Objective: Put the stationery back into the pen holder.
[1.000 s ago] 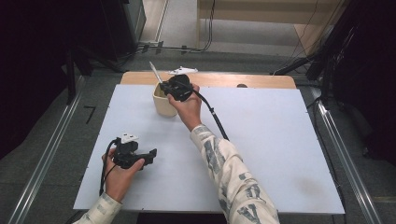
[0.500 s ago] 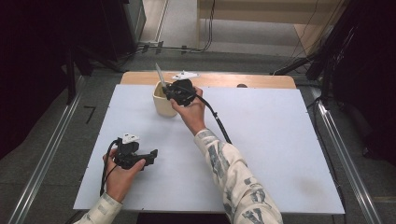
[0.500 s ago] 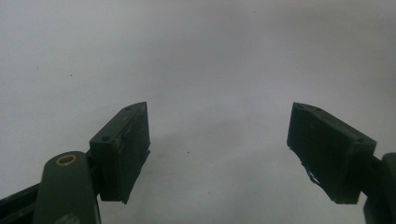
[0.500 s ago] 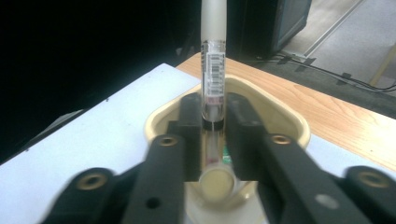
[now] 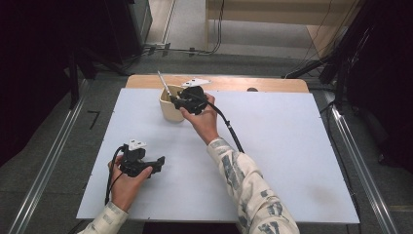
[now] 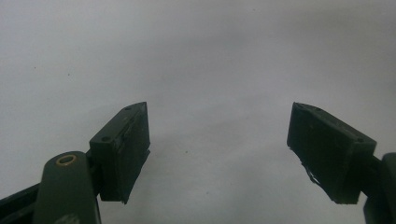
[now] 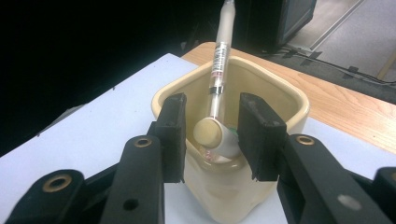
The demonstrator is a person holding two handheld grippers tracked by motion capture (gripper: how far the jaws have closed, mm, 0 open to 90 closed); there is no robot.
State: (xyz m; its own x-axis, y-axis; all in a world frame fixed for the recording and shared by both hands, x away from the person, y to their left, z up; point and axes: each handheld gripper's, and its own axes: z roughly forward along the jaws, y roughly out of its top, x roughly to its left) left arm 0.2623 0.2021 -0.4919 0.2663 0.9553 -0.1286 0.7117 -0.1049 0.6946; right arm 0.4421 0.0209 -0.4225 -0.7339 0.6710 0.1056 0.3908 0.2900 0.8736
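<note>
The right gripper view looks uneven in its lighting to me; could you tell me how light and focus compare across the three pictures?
Right gripper view: the cup and pen are lit and fairly sharp, the upper left black. Left gripper view: dim, grey, soft, the tabletop featureless. High view: the table's white top is evenly lit without glare, the surroundings dark.

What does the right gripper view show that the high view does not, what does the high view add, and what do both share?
Right gripper view alone: inside the cream cup a round cream cap lies between the right gripper's just-opened jaws, untouched. High view alone: the left gripper, open over the white table, and the person's patterned sleeve. Both: the cup and the pen leaning in it.
</note>
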